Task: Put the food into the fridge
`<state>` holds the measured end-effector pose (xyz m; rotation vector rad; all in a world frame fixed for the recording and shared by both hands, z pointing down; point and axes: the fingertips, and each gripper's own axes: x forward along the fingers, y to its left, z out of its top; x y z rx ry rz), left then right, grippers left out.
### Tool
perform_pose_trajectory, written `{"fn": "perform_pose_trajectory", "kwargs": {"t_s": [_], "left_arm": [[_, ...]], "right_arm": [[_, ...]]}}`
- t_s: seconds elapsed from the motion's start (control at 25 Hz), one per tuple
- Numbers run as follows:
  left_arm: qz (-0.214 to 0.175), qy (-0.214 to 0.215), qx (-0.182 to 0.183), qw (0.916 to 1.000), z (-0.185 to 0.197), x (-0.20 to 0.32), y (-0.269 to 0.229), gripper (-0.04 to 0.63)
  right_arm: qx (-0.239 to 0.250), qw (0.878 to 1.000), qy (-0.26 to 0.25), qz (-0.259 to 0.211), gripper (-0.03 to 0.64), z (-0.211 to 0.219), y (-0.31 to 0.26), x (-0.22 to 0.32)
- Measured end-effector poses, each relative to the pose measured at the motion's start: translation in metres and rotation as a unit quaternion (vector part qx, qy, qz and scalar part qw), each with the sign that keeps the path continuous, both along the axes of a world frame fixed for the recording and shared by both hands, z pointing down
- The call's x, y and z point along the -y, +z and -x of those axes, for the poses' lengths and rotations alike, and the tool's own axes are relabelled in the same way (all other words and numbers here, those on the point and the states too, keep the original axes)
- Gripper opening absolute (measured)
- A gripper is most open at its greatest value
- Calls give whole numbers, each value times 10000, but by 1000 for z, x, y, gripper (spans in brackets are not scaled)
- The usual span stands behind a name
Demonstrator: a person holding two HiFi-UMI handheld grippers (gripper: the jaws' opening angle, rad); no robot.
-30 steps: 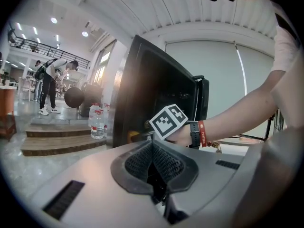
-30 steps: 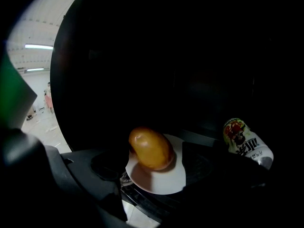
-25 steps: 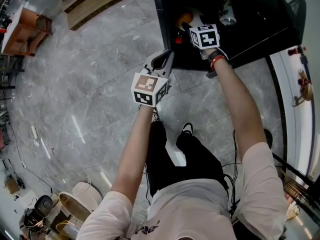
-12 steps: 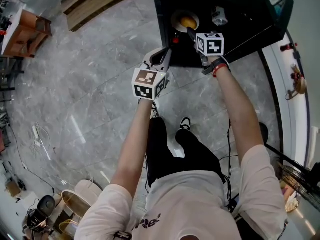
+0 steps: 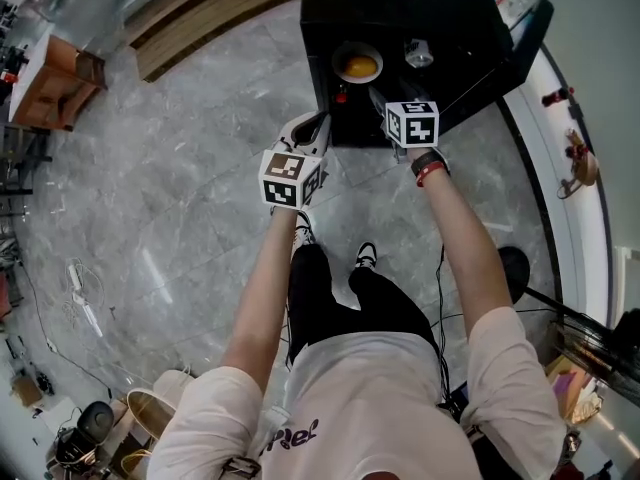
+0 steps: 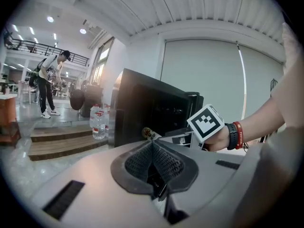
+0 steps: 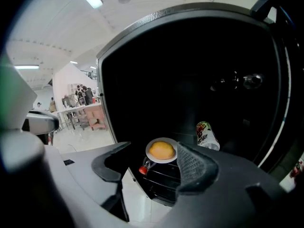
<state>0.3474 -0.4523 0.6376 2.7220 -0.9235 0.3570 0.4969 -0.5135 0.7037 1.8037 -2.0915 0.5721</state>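
Note:
A white plate [image 5: 358,65] with a round orange-yellow food [image 7: 161,150] stands on a shelf inside the open black fridge [image 5: 400,8]. A printed can [image 7: 205,134] stands to its right, also seen as the can [image 5: 418,53] in the head view. My right gripper [image 5: 378,103] is just outside the fridge front, a short way back from the plate. Its jaws [image 7: 152,163] are wide apart and closing, with nothing between them. My left gripper [image 5: 313,125] hangs to the left of the fridge, shut and empty [image 6: 153,161].
The fridge door [image 5: 520,38] stands open at the right. A red-capped item [image 7: 142,170] sits on a lower rack below the plate. Water bottles [image 6: 97,122] stand on wooden steps [image 6: 61,144] left of the fridge. A person [image 6: 50,82] stands far off. The floor is grey marble [image 5: 180,218].
My right gripper has drawn back out of the fridge, away from the plate, which now stands uncovered on the shelf. The left gripper has hardly moved.

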Motion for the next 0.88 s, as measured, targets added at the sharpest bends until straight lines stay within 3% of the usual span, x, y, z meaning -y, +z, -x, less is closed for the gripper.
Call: {"fn": "perform_pose_trajectory", "kwargs": {"t_s": [0.88], "left_arm": [[-364, -321, 104, 9988, 15, -58, -92, 18]], "right_arm": [[116, 9980, 216, -589, 175, 4, -122, -122]]}}
